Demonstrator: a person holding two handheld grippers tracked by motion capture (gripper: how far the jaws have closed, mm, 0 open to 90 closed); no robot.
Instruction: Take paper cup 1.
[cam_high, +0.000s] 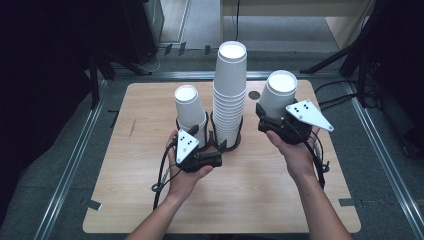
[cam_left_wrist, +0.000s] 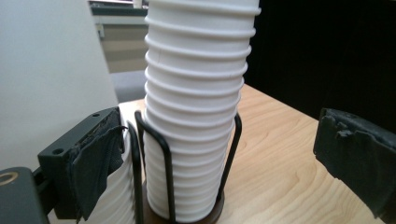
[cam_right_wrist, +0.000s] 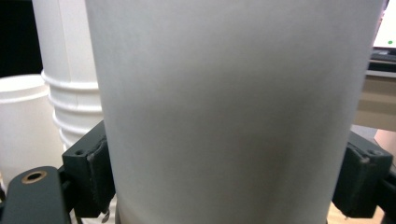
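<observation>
A tall stack of upside-down white paper cups (cam_high: 230, 90) stands in a black wire holder (cam_left_wrist: 166, 172) at the table's middle. A shorter stack (cam_high: 186, 107) stands in a second holder just to its left. My left gripper (cam_high: 221, 147) is low at the foot of the tall stack (cam_left_wrist: 196, 107). Its jaws are wide open, and the stack stands a little beyond the pads (cam_left_wrist: 95, 163). My right gripper (cam_high: 272, 119) is to the right of the tall stack, shut on a single upside-down white cup (cam_high: 280, 90). That cup (cam_right_wrist: 233, 107) sits between both pads (cam_right_wrist: 100, 172).
The wooden table (cam_high: 150, 200) has bare room in front of and to the right of the holders. A small dark round spot (cam_high: 254, 95) lies behind the held cup. Black stand legs (cam_high: 330, 60) and floor rails (cam_high: 75, 165) surround the table.
</observation>
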